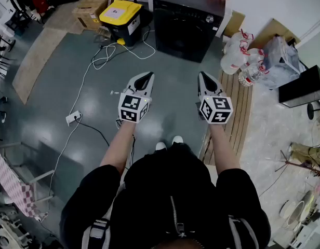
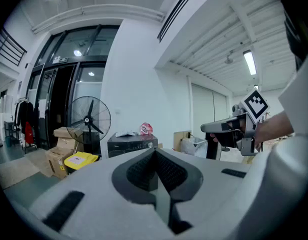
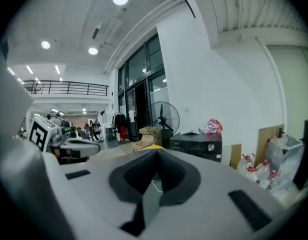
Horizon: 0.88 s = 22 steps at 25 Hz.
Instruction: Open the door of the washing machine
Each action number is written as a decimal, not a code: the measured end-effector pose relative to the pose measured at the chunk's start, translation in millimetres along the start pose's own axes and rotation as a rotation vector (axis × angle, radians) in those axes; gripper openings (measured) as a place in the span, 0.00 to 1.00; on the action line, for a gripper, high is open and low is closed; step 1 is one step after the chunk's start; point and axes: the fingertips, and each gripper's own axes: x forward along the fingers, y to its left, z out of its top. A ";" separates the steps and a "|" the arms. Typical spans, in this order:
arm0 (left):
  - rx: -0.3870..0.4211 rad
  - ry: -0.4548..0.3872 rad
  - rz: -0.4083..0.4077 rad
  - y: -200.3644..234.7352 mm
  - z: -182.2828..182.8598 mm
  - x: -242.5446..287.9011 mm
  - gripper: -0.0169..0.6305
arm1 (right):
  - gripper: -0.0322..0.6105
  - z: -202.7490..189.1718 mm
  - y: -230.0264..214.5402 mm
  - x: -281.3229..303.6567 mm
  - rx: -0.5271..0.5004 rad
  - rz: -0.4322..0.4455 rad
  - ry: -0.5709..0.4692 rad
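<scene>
My left hand-held gripper (image 1: 147, 78) and right hand-held gripper (image 1: 203, 77) are both pinched closed and empty. The black washing machine (image 1: 186, 22) stands well ahead against the wall, and I can barely make out its dark door.

My left tongs (image 2: 155, 151) have their grey jaws pressed together, and nothing is between them. Just beyond their tip I see the black washing machine (image 2: 131, 145) standing against the white wall (image 2: 139, 74). A pink packet (image 2: 146, 129) and a white cloth (image 2: 125, 134) lie on its top. To its left stand a black pedestal fan (image 2: 90, 120), a yellow-lidded black bin (image 2: 80, 160) and brown cardboard boxes (image 2: 59, 151). At the right side my right tongs (image 2: 206, 128) are held about level, apart from the left ones.
</scene>
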 end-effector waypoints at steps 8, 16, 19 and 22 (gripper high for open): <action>-0.027 0.020 -0.002 7.2 -21.7 -1.4 0.03 | 0.06 -14.1 18.2 9.0 -0.014 0.020 0.023; -0.031 0.012 -0.008 45.3 -19.8 68.9 0.03 | 0.06 -13.7 -23.7 72.9 0.014 0.005 0.036; -0.028 0.016 -0.009 66.1 -15.7 109.5 0.03 | 0.06 -6.2 -46.2 110.4 0.003 -0.002 0.032; -0.025 0.026 -0.008 89.7 -7.5 157.3 0.03 | 0.06 4.6 -71.1 156.8 -0.004 0.010 0.032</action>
